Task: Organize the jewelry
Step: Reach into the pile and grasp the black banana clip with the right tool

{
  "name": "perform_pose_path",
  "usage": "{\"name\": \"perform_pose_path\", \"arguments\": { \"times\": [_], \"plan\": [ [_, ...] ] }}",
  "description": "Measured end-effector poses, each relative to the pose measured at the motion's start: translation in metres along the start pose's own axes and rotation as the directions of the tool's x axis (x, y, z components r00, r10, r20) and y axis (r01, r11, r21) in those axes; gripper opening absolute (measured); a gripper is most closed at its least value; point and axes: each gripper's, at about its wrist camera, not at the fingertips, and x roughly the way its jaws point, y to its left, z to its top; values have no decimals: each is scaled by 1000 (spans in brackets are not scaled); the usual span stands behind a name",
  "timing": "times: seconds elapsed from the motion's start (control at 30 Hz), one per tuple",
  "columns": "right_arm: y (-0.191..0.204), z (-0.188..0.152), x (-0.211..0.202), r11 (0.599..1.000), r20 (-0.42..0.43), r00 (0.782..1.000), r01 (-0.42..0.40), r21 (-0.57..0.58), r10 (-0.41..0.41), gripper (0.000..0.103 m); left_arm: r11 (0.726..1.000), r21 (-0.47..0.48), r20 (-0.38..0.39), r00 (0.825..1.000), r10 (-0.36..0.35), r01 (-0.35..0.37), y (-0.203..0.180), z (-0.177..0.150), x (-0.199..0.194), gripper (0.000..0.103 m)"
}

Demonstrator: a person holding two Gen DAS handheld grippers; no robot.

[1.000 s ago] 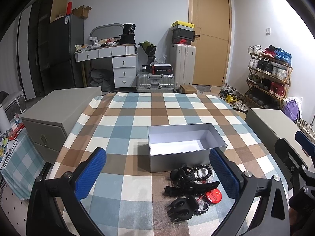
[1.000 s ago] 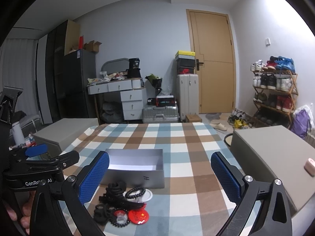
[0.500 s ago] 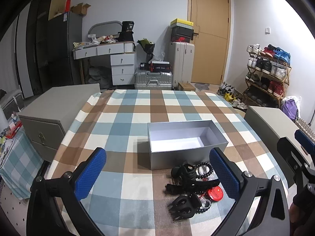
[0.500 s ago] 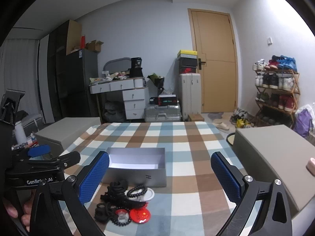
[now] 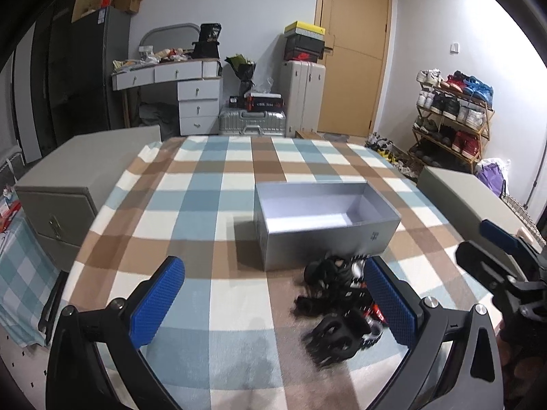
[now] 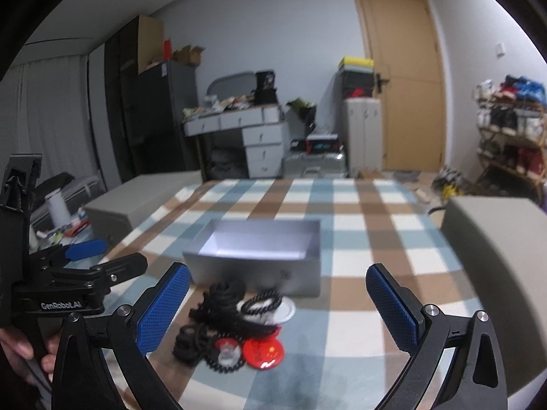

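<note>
Blue-padded fingers of the left gripper [image 5: 273, 300] stand spread wide with nothing between them, hovering low over the checked cloth of the table [image 5: 191, 205]; the right gripper [image 6: 278, 300] is equally wide open and empty, poised just short of the jewelry pile [image 6: 236, 321]. Compared with a second ago, both wrist views have dipped and closed in: the pile now sits lower and nearer in the left view, partly behind the left gripper's right-hand finger, and both pictures are smeared by motion, which suggests the approach is under way rather than finished. The heap itself, black hair claws, a beaded bracelet [image 6: 261, 302] resting on a white disc, and a red round badge [image 6: 263, 350], lies where it did, touching or just beside the near wall of the open grey box [image 6: 259, 263], which holds nothing. A person's hand [image 6: 20, 352] grips the left tool's handle at the edge of the right view. By this reading, sorting has not begun; the first pick is likely imminent, and the tangled black pieces may lift together.
</note>
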Motion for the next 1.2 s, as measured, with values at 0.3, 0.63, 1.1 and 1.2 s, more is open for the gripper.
{"name": "perform_pose_path", "arguments": {
  "times": [0.3,0.63,1.1,1.2],
  "plan": [
    [14,-24,39,994,-111,990,-93,-61,85,99,999,30,-21,1000,-15,16,6,-19,6,102],
    [-4,-35,71,992,-249,960,-126,25,128,83,1000,8,-83,996,-21,22,18,-30,18,102],
    [7,-44,78,992,-345,931,-126,-4,117,46,999,35,-89,996,-24,27,17,-30,19,102],
    [7,-45,71,990,-339,932,-141,-7,130,33,999,33,-87,996,-24,27,18,-30,19,102]
  ]
}}
